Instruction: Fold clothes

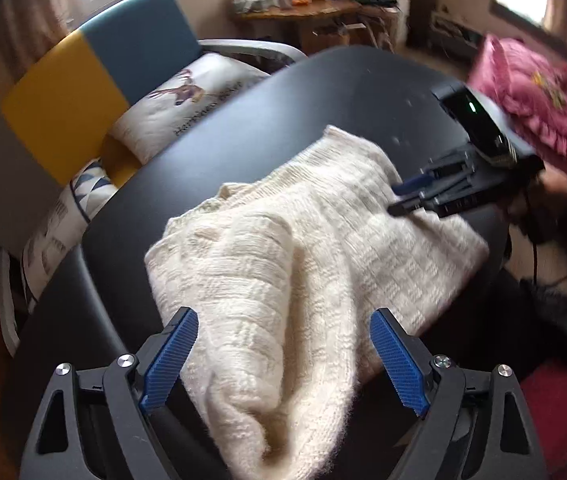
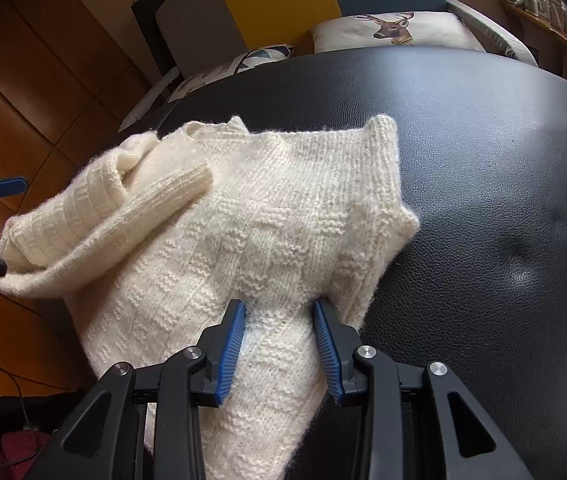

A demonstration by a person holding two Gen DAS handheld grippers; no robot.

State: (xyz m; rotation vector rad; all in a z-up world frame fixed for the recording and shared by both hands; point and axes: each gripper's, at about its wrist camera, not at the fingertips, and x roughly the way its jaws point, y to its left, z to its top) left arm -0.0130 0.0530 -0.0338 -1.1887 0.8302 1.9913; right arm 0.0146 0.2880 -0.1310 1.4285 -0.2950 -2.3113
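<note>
Your left gripper (image 1: 283,356) straddles the cream knitted sweater (image 1: 303,240) with jaws wide; your right gripper (image 2: 279,340), half-open, brackets a fold—close firmly before lifting.

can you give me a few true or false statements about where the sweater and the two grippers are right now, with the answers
1. The cream sweater lies on a black table. True.
2. The left gripper is clamped shut with nothing in it. False: its jaws stand wide apart, with knit between them.
3. A cushion with a deer print sits behind the table. True.
4. The right gripper hovers over bare table, away from the sweater. False: sweater fabric lies between its fingers.
</note>
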